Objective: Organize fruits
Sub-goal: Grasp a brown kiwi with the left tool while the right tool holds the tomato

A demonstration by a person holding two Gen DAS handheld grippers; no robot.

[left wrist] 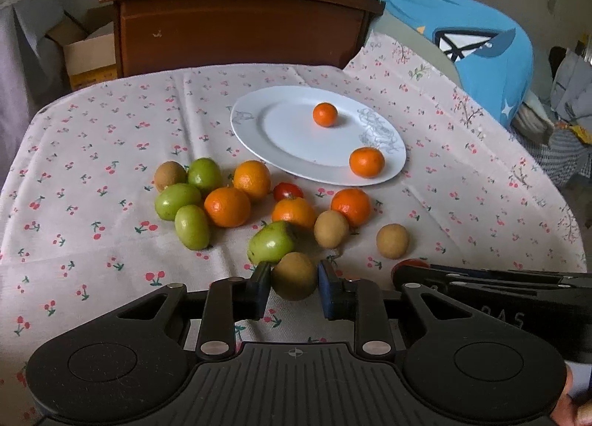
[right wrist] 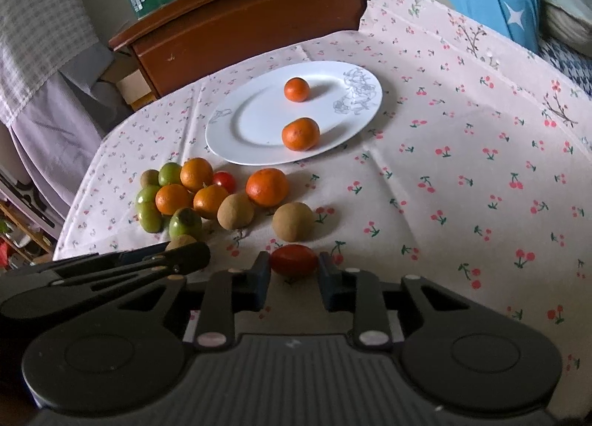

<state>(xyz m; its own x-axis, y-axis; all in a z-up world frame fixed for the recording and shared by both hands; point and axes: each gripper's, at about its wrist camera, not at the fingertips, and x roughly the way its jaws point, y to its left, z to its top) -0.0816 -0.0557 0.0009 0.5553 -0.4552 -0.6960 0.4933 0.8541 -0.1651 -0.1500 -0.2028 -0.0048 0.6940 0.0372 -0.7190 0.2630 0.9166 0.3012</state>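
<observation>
A white plate (left wrist: 296, 152) holds two mandarins (left wrist: 325, 114) (left wrist: 366, 162) on the cherry-print cloth. In front of it lie several mandarins (left wrist: 226, 206), green fruits (left wrist: 192, 227), brown kiwis (left wrist: 392, 241) and a small red tomato (left wrist: 288, 191). My left gripper (left wrist: 294, 278) is shut on a brown kiwi (left wrist: 295, 276) at the near edge of the pile. My right gripper (right wrist: 294, 265) is shut on a red tomato (right wrist: 293, 260), just right of the left gripper (right wrist: 177, 259). The plate also shows in the right wrist view (right wrist: 240, 144).
A dark wooden headboard (left wrist: 240, 30) stands behind the table. A blue cushion (left wrist: 481, 41) lies at the back right, a cardboard box (left wrist: 88, 56) at the back left. The cloth (right wrist: 481, 185) right of the fruit is bare.
</observation>
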